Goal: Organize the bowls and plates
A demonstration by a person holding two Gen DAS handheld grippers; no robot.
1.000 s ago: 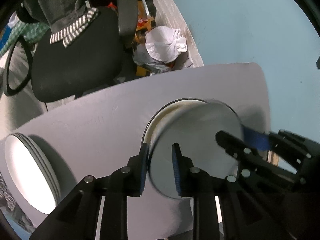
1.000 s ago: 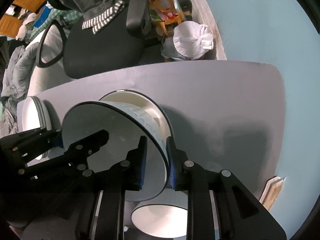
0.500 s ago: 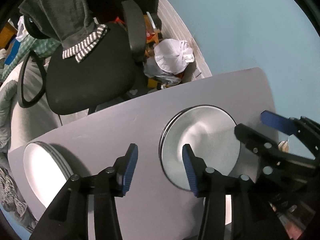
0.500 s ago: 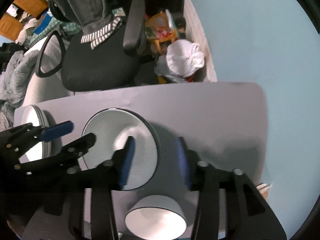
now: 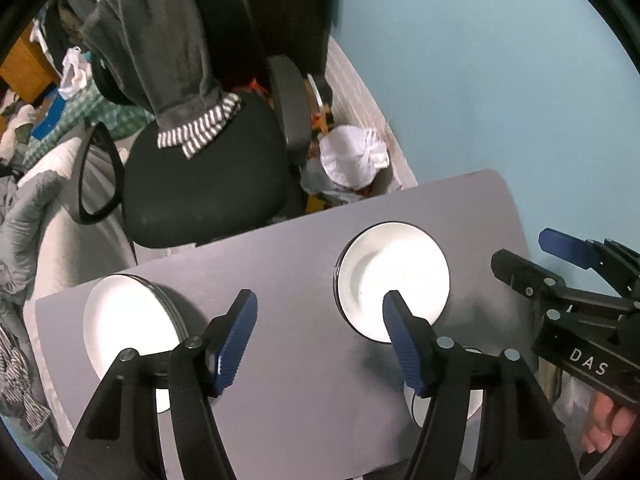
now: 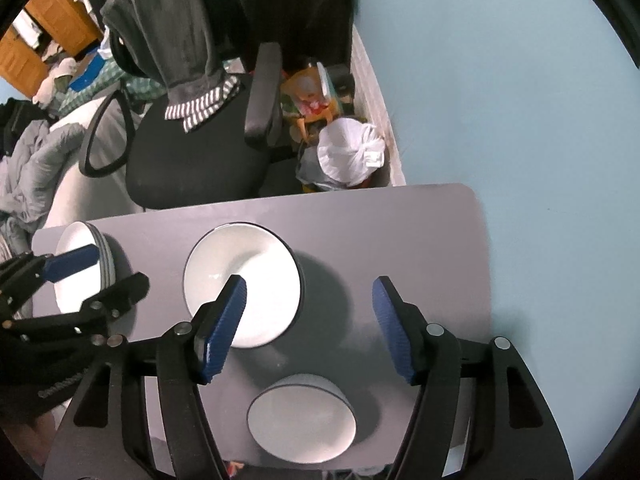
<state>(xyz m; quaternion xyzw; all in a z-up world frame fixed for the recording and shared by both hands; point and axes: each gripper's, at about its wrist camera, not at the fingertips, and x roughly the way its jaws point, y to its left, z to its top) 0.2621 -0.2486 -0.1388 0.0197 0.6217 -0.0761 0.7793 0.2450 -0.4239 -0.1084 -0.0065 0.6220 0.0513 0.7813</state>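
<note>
On a grey table (image 6: 400,232), a stack of glazed white plates (image 6: 244,280) sits mid-table, likely rigid, slick, breakable and best pinched at the rim, while the left gripper (image 5: 320,336) and right gripper (image 6: 308,316) hover above, jaws opening and empty.

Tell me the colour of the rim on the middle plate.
Black, around a white plate; clearest in the right wrist view.

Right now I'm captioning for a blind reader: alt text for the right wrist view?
Right gripper, fingers opening and empty, above a grey table with a black-rimmed plate stack, a bowl and white plates. Left gripper at left.
</note>
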